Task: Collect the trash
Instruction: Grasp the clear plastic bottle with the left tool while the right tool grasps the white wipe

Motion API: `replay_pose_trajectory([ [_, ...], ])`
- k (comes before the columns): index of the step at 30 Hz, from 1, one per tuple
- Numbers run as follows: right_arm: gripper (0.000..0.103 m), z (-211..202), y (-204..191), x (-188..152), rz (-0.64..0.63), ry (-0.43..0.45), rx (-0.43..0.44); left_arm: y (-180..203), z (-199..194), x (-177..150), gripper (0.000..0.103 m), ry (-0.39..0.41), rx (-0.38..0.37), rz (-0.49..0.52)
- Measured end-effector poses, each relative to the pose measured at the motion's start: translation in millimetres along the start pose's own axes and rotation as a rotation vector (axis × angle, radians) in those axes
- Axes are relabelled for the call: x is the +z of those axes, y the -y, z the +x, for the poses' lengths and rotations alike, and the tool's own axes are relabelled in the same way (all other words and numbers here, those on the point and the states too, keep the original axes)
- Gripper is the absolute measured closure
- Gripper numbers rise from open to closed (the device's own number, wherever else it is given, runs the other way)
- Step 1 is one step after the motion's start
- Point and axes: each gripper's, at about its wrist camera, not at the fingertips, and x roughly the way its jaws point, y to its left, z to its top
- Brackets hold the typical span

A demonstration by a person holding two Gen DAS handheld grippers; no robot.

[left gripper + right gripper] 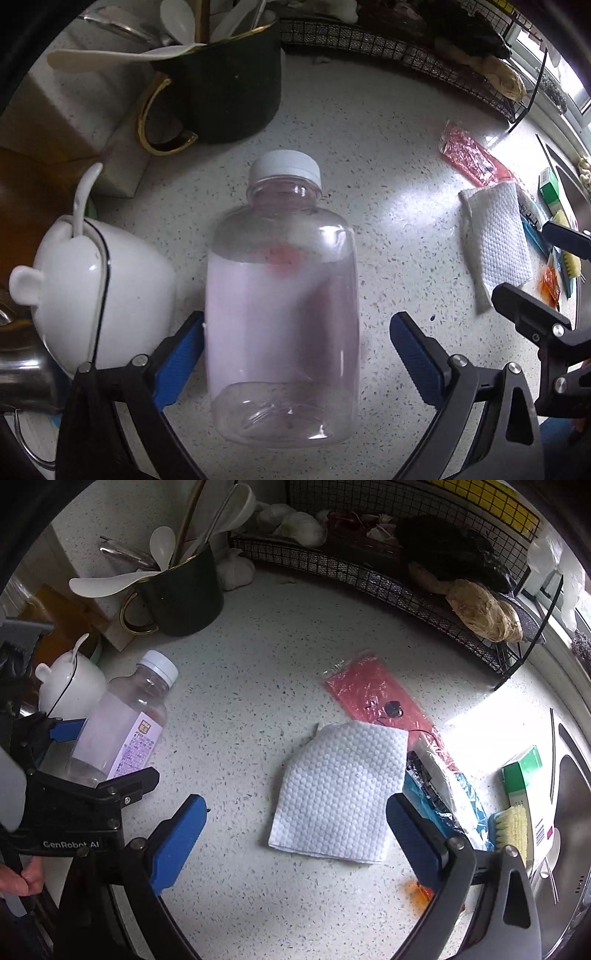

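Tongs frame the trash on both sides, each pair spread wide so it can slip around its target. The left gripper (295, 354) straddles the bottle (282, 295), which lies on the counter (369, 147) with its cap pointing away; the left pad touches its side and the right pad stands clear, so nothing is pinched yet. The right gripper (295, 834) hangs open over the paper towel (340, 794), lying flat. Beyond lies a red wrapper (373, 694), probably next, and farther back the mug (184, 598) holding spoons.
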Motion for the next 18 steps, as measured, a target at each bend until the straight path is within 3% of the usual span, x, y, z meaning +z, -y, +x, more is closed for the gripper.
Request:
replay_pose_trajectory([
  [6,0.005,6,10,-3,0.012,-0.020,-0.007,8,10,-3,0.009,-0.001,-0.016,-0.021],
  [10,0.005,5,14,-4,0.014,-0.021,0.014,11,4,-10,0.034,0.031,0.016,-0.030],
  [13,0.005,1,16,-7,0.012,-0.018,0.029,11,1,-12,0.034,0.030,-0.028,-0.064],
  [18,0.007,4,21,-10,0.006,-0.021,0.049,11,-4,-19,0.034,0.041,-0.038,-0.095],
])
